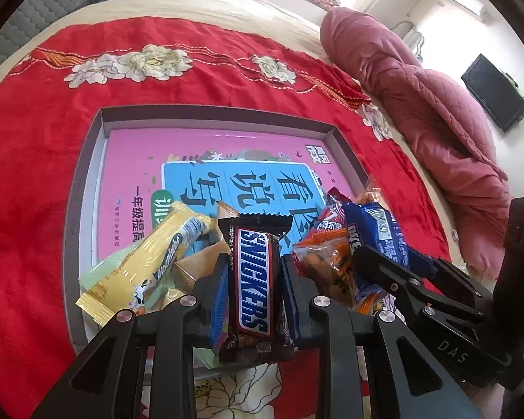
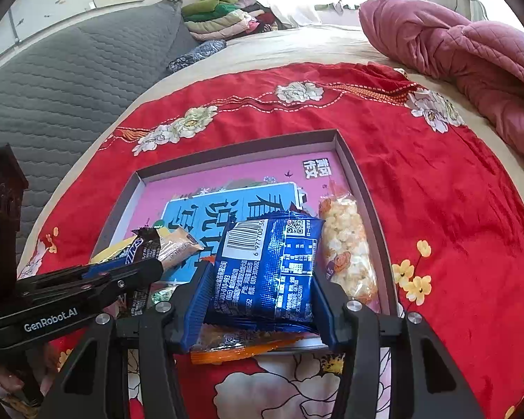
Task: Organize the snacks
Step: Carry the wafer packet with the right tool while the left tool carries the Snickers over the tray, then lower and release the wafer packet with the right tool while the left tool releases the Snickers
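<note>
My left gripper [image 1: 253,279] is shut on a Snickers bar [image 1: 253,279], held over the near edge of a shallow grey tray [image 1: 87,160] lined with a pink book. My right gripper [image 2: 262,279] is shut on a blue snack packet [image 2: 265,269], also over the tray's [image 2: 353,160] near edge; it shows at the right of the left wrist view [image 1: 377,234]. In the tray lie a yellow wafer packet [image 1: 146,262], an orange snack packet [image 1: 328,262] and a clear popcorn bar [image 2: 346,248]. The left gripper and Snickers bar [image 2: 139,248] show at the left of the right wrist view.
The tray sits on a red flowered cloth [image 1: 35,192] spread on a bed. A pink quilt [image 1: 436,122] is bunched at the right. A grey padded headboard [image 2: 70,87] and folded clothes [image 2: 223,17] are at the far side.
</note>
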Demonstrator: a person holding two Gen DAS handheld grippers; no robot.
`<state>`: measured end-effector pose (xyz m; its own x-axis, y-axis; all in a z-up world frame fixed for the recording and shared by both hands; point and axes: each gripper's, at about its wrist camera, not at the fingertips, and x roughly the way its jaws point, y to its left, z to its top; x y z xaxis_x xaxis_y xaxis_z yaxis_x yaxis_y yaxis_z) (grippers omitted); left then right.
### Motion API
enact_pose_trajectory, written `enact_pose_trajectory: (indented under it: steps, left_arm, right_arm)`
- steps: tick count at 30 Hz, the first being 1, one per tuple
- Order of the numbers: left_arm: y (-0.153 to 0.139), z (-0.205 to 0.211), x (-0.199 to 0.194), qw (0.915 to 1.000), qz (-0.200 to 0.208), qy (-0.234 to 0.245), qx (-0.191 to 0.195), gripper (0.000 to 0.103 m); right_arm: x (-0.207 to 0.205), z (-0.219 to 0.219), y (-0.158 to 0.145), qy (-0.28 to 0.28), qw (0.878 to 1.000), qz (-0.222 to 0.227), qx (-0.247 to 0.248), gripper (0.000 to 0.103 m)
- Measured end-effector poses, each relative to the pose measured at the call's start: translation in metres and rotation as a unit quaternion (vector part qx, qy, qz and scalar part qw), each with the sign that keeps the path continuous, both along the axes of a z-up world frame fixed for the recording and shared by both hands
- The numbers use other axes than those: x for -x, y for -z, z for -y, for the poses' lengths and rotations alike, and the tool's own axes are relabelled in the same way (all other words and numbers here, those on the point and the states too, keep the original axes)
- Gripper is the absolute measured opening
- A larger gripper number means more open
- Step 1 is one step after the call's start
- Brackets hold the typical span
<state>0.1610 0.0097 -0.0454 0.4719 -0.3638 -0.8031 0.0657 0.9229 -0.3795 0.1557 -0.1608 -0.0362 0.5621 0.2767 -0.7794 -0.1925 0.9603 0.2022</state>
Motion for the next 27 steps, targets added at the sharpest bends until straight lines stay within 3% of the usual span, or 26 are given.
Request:
enact_pose_trajectory:
  steps: [11,27]
  left_arm:
    - [0.0004,0.0010,0.0001,1.0000,-0.001,0.002,0.000,0.029]
    - [0.0000,0.0008,0.0007,1.0000,-0.003,0.006,0.004,0.029]
  right_arm:
    - [-0.0012,0.0041,0.0032,0.010,1.000,-0.015,-0.013,0.054]
    - [0.0027,0.0056,-0.0033,0.020,1.000,-0.002,0.001,0.056]
